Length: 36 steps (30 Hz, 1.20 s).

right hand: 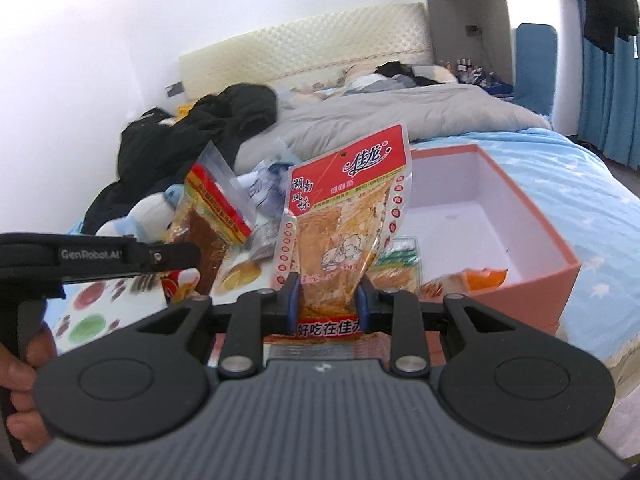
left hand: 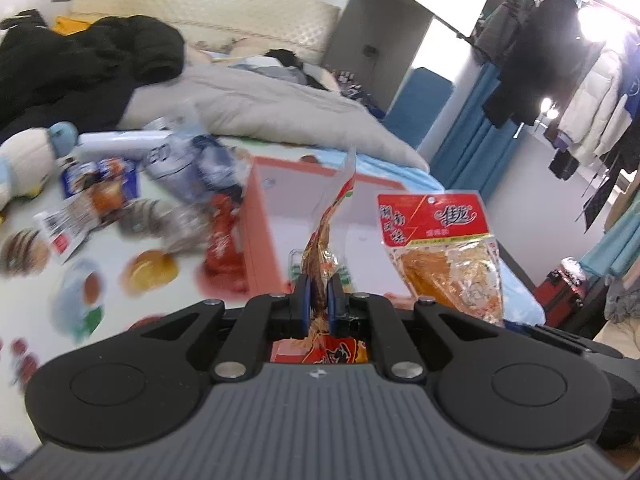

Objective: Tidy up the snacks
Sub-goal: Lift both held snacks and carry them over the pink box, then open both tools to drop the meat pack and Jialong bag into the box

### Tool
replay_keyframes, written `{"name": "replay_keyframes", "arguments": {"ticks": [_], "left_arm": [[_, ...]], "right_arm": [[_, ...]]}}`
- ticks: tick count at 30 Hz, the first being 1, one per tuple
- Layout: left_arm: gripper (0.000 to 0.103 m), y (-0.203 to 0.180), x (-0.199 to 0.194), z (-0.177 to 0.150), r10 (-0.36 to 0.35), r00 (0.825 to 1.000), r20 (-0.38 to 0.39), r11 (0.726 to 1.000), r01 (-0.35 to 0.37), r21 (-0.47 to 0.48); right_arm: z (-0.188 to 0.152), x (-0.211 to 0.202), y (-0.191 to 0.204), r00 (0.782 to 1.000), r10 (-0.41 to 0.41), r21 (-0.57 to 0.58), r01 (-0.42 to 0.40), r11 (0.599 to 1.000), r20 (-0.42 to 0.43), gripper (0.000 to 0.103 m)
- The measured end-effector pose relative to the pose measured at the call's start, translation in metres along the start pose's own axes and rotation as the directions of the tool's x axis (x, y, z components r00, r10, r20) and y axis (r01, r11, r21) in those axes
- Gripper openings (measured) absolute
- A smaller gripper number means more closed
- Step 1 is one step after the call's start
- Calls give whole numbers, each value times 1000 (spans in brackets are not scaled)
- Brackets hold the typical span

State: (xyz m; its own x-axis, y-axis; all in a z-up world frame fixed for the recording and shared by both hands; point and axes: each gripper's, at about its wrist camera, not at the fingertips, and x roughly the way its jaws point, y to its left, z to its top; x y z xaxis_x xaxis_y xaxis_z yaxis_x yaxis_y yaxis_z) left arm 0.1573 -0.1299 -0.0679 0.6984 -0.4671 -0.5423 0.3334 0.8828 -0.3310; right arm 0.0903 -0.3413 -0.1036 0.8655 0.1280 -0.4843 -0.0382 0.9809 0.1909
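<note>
Left gripper [left hand: 319,294]: fingers pinched on a dark-red snack pack [left hand: 326,236], held edge-on and upright above the near wall of the box [left hand: 256,216]. Right gripper [right hand: 327,294]: fingers clamped on the lower part of a red-topped snack pack [right hand: 348,208], face toward the camera, leaning slightly right, in the air beside the box and not yet over it. The two packs ride close together but apart.

Pose: both grippers point forward and somewhat downward toward the bed. A hand [right hand: 24,380] grips the left tool's handle at the edge of the right view.

Progress, as judged: early. The box holds at least two packs along its near edge, one an orange pack [right hand: 482,278]; most of its floor is bare. Two packs are in transit. A loose pile [left hand: 160,200] remains on the printed sheet [left hand: 80,304] left of the box, so much sorting is outstanding.
</note>
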Motion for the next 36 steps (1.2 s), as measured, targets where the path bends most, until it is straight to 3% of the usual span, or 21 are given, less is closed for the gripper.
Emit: {"name": "replay_keyframes", "arguments": {"ticks": [6, 9, 15, 23, 29, 35, 36], "left_arm": [[10, -7, 54, 25, -5, 999, -54, 1000, 6, 27], [10, -12, 78, 33, -8, 996, -88, 999, 12, 51], [10, -17, 129, 55, 11, 989, -150, 997, 0, 72], [10, -11, 201, 75, 49, 959, -279, 998, -34, 56], [10, -4, 229, 84, 99, 941, -324, 995, -87, 52], [11, 1, 235, 78, 95, 931, -353, 995, -79, 60], [16, 2, 235, 78, 91, 930, -355, 996, -78, 51]], "right_arm": [[25, 29, -30, 998, -66, 21, 66, 998, -6, 31], [32, 46, -48, 997, -62, 64, 64, 996, -36, 31], [47, 84, -73, 993, -78, 44, 82, 996, -93, 31], [55, 134, -98, 970, -111, 22, 119, 993, -218, 31], [56, 167, -107, 945, -158, -6, 163, 987, -287, 31], [49, 174, -114, 934, -170, 0, 180, 984, -314, 33], [49, 175, -115, 933, -170, 2, 180, 984, -316, 34]]}}
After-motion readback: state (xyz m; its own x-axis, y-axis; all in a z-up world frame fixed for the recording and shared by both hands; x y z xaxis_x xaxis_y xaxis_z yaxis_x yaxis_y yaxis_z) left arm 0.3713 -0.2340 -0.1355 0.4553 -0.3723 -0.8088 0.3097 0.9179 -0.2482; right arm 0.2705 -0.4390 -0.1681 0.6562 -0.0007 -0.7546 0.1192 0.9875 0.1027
